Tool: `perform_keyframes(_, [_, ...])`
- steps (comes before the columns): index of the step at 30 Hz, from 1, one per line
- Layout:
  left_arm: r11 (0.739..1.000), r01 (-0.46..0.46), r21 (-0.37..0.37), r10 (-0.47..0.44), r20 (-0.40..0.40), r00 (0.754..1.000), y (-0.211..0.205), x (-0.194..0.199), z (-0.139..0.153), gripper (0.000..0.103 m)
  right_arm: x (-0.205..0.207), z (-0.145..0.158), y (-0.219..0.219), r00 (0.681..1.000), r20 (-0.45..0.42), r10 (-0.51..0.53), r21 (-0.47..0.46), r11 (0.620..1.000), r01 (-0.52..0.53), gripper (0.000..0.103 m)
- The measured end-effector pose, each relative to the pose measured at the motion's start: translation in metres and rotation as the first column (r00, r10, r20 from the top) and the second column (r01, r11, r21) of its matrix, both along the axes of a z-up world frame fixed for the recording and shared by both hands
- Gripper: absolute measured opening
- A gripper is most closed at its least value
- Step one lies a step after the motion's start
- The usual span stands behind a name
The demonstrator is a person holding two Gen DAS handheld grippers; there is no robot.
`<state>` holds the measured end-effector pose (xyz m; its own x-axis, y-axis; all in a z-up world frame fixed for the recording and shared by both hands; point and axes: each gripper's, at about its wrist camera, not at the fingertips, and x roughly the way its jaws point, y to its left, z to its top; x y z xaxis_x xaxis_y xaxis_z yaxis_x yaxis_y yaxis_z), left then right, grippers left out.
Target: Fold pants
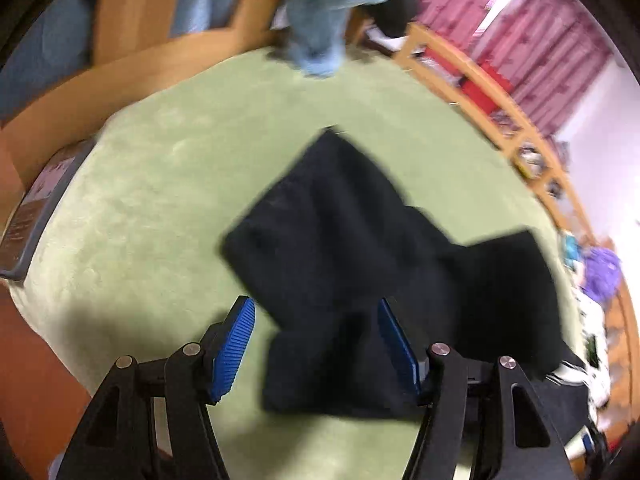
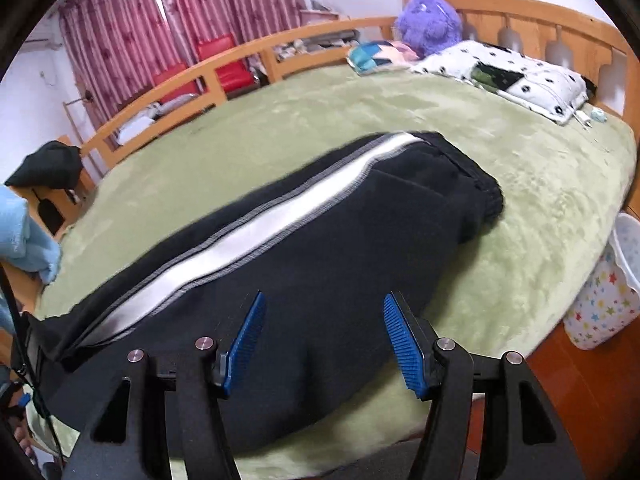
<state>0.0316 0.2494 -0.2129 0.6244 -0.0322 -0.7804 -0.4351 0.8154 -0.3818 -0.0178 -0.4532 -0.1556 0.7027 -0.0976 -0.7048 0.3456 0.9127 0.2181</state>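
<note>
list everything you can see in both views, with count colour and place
pants: 1, black with white side stripe, spread on the bed
blanket: 1, green, covering the bed
bed frame: 1, wooden, around the mattress
plush toy: 1, purple, at the headboard
pillow: 1, white with black spots, near the headboard
curtain: 1, pink-red, by the wall
towel: 1, light blue, hanging at the bed's far edge
bin: 1, white with coloured stars, beside the bed
left hand-held gripper: open, over the pants
right hand-held gripper: open, over the pants

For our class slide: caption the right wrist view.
Open right gripper poised over black pants with a white stripe, on a green bed.
</note>
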Motion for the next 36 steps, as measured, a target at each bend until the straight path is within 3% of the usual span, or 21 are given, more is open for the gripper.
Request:
perform_keyframes(5, [0.996, -0.059, -0.07, 0.06, 0.009, 0.998, 0.02, 0.023, -0.028, 0.059, 0.014, -0.006, 0.013, 0.998, -0.021, 0.062, -0.024, 0.998, -0.062, 0.061])
perform_keyframes(7, [0.993, -0.078, -0.093, 0.08, 0.023, 0.996, 0.022, 0.028, -0.031, 0.047, 0.018, -0.009, 0.017, 0.996, -0.036, 0.078, -0.032, 0.996, -0.079, 0.061])
perform_keyframes(9, [0.991, -0.096, -0.091, 0.097, 0.0, 0.995, 0.026, 0.032, -0.033, 0.014, 0.019, -0.01, 0.018, 0.996, -0.032, 0.081, -0.026, 0.996, -0.082, 0.061])
perform_keyframes(11, [0.984, -0.103, -0.147, 0.11, 0.041, 0.993, 0.033, 0.024, -0.031, 0.012, 0.02, -0.012, 0.015, 0.997, -0.039, 0.062, -0.008, 0.998, -0.063, 0.061])
perform_keyframes(14, [0.986, -0.147, -0.082, 0.155, 0.092, 0.984, 0.044, -0.003, -0.013, 0.011, 0.018, -0.016, 0.011, 0.999, -0.032, 0.04, 0.031, 0.999, -0.039, 0.061])
perform_keyframes(17, [0.981, -0.135, -0.137, 0.143, 0.052, 0.988, 0.053, -0.017, -0.022, 0.011, 0.015, -0.015, 0.007, 1.0, -0.017, 0.008, 0.054, 0.998, -0.007, 0.061])
perform_keyframes(20, [0.987, -0.107, -0.121, 0.11, 0.015, 0.994, 0.049, -0.014, -0.029, 0.015, 0.014, -0.014, 0.006, 1.0, -0.007, 0.001, 0.067, 0.998, -0.001, 0.061])
perform_keyframes(23, [0.985, -0.096, -0.145, 0.1, 0.018, 0.995, 0.047, -0.019, -0.017, 0.03, 0.015, -0.014, 0.01, 1.0, -0.016, 0.018, 0.055, 0.998, -0.017, 0.061])
perform_keyframes(25, [0.987, -0.053, -0.151, 0.06, 0.042, 0.997, 0.039, -0.025, -0.005, 0.04, 0.015, -0.014, 0.013, 0.999, -0.01, 0.039, 0.057, 0.998, -0.039, 0.061])
perform_keyframes(26, [0.989, -0.031, -0.147, 0.04, 0.058, 0.998, 0.033, -0.029, 0.001, 0.05, 0.015, -0.013, 0.013, 0.999, -0.006, 0.044, 0.06, 0.997, -0.043, 0.061])
perform_keyframes(29, [0.989, 0.047, -0.142, -0.029, 0.127, 0.992, 0.006, -0.037, 0.019, 0.059, 0.014, -0.014, 0.012, 0.998, 0.004, 0.06, 0.075, 0.995, -0.06, 0.061])
perform_keyframes(32, [0.975, 0.154, -0.16, -0.127, 0.165, 0.978, -0.029, -0.031, 0.03, 0.061, 0.013, -0.015, 0.01, 0.997, 0.008, 0.073, 0.083, 0.994, -0.074, 0.061])
perform_keyframes(36, [0.945, 0.261, -0.197, -0.216, 0.224, 0.95, -0.072, -0.019, 0.04, 0.074, 0.011, -0.019, 0.0, 0.997, 0.012, 0.081, 0.132, 0.988, -0.082, 0.061])
